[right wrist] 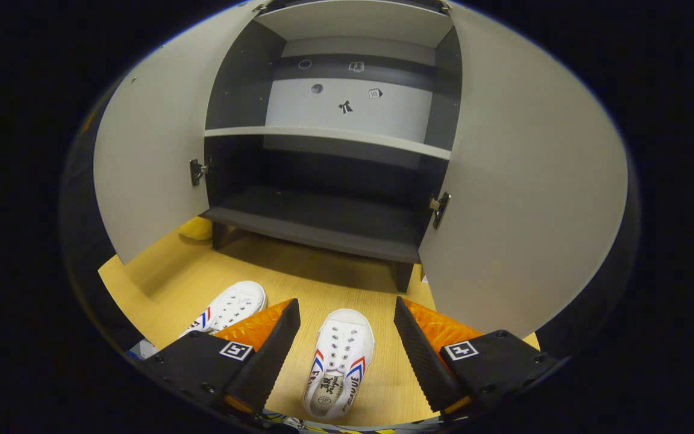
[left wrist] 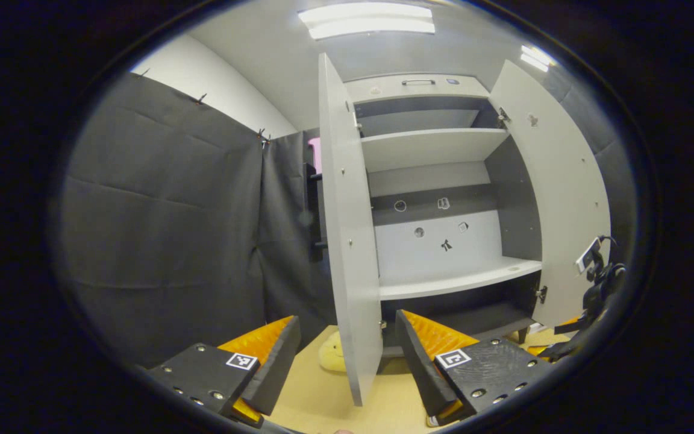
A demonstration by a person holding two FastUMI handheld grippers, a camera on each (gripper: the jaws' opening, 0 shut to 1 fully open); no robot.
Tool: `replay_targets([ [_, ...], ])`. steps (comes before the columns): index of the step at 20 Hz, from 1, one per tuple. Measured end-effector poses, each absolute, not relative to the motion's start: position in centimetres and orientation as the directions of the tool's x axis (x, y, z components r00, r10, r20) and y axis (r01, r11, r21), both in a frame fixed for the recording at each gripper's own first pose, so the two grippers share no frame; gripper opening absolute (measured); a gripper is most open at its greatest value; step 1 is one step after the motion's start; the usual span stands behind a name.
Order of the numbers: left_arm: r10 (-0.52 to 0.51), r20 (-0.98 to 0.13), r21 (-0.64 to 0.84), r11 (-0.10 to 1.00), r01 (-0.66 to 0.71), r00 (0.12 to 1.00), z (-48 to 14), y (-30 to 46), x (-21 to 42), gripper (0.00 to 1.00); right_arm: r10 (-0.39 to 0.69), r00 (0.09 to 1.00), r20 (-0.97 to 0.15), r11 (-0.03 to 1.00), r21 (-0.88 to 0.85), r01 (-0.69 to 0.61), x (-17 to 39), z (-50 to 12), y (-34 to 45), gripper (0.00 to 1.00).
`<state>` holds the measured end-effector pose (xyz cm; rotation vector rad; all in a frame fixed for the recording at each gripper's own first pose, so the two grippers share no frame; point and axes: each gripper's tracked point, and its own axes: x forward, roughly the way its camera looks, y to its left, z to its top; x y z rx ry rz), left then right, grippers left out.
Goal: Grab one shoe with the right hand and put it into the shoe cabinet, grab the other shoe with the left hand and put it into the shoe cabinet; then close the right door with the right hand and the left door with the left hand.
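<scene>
**Both grippers spread, shoes on the floor before the open cabinet**

In the right gripper view, the right gripper [right wrist: 344, 349] has its fingers spread wide with nothing pinched between them. One white shoe [right wrist: 339, 361] lies on the wooden floor [right wrist: 299, 271] directly beneath the gap between the fingers, toe pointing ahead toward the shoe cabinet [right wrist: 329, 211]; neither finger appears to touch it. The other white shoe [right wrist: 229, 307] lies to the left of this gripper, partly hidden behind its left finger, toe angled ahead and to the right. Ahead, the cabinet stands open: the left door [right wrist: 154, 150] swings out on one side and the right door [right wrist: 522, 199] on the other, with a dark bottom shelf and a pale shelf [right wrist: 323, 137] above it, both bare. A yellow object [right wrist: 196, 228] sits on the floor just past the lower edge of the left door.

In the left gripper view, the left gripper [left wrist: 347, 355] is likewise spread apart and holds nothing. The edge of the cabinet's left door [left wrist: 347, 241] stands upright right ahead, in line with the gap between the fingers, its lower end between them in the picture. The cabinet interior [left wrist: 437, 241] lies ahead and to the right, the right door [left wrist: 558, 199] beyond it. The other gripper [left wrist: 600, 289] shows at the far right, low. The yellow object [left wrist: 330, 355] rests on the floor just left of the door's lower edge
</scene>
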<state>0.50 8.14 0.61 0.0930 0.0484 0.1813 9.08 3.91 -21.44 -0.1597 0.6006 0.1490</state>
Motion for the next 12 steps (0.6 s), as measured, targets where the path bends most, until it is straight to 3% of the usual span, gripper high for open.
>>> replay_targets([
  [12,0.27,-0.052,0.134,0.956,-0.262,0.961,0.3,10.9,-0.2,0.91,0.126,0.6,-0.79,0.973,-0.021,-0.232,7.7,-32.4,5.9,0.96],
])
